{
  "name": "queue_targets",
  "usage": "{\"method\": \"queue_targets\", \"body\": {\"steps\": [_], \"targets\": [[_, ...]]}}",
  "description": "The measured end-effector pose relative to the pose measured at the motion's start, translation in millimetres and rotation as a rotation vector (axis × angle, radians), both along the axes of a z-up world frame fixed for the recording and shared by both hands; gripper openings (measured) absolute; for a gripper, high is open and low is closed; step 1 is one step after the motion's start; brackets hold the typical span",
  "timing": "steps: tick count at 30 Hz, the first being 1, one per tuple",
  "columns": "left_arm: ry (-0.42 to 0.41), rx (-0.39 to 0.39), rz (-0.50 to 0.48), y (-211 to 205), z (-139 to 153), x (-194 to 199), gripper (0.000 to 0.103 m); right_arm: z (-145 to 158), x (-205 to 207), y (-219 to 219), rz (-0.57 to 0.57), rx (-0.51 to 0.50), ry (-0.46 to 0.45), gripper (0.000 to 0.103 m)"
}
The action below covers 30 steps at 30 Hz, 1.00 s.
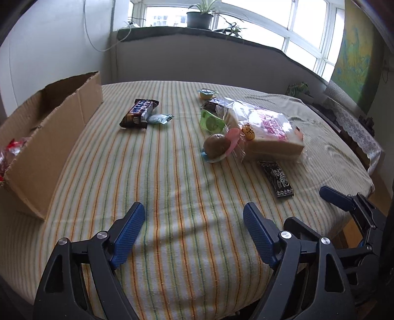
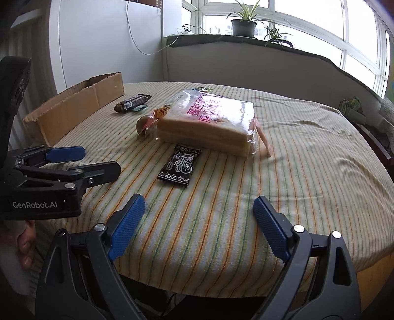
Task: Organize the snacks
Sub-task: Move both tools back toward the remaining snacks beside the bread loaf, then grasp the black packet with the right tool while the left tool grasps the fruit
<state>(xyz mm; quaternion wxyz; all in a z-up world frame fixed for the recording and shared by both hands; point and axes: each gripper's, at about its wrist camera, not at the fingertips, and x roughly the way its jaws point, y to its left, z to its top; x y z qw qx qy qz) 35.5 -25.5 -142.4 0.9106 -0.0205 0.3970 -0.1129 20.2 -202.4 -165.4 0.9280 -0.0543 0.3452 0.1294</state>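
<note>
Snacks lie scattered on a striped tablecloth (image 1: 172, 172). A bagged loaf of sliced bread (image 1: 268, 133) (image 2: 209, 120) sits mid-table, with a black snack packet (image 1: 277, 179) (image 2: 178, 166) in front of it. A brown round snack in clear wrap (image 1: 216, 146) (image 2: 142, 124), a green packet (image 1: 211, 121), a yellow jelly cup (image 1: 206, 93) and a dark chocolate bar (image 1: 139, 113) (image 2: 131, 103) lie around. My left gripper (image 1: 193, 213) hangs open over bare cloth near the front edge. My right gripper (image 2: 199, 205) is open too, empty, short of the black packet.
An open cardboard box (image 1: 49, 137) (image 2: 73, 105) stands along the table's left side with red-wrapped items (image 1: 9, 152) inside. A small blue packet (image 1: 158, 119) lies beside the chocolate bar. A windowsill with a potted plant (image 1: 199, 14) runs behind. The table's front edge (image 2: 221, 290) is near.
</note>
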Motion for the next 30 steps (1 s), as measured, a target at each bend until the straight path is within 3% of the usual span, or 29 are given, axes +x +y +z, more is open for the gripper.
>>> {"method": "queue_targets", "body": {"steps": [12,18,20,21,23,27,30], "targets": [[0.049,-0.031,0.004,-5,7,51,0.085,4,35,10,0.027,0.006,0.023,0.091],[0.042,-0.029,-0.031,-16,7,70,0.085,4,48,11,0.043,0.005,0.009,0.073],[0.038,-0.033,-0.043,-18,6,73,0.085,4,50,10,0.047,0.003,0.002,0.059],[0.036,-0.037,-0.051,-19,6,73,0.082,5,50,9,0.046,0.003,-0.001,0.055],[0.03,-0.04,-0.067,-19,6,72,0.068,6,50,6,0.045,-0.001,-0.009,0.027],[0.019,-0.038,-0.088,-18,8,69,0.021,7,49,5,0.057,-0.01,-0.01,0.027],[0.016,-0.054,-0.083,-13,8,67,0.02,8,45,4,0.054,-0.004,-0.009,0.027]]}}
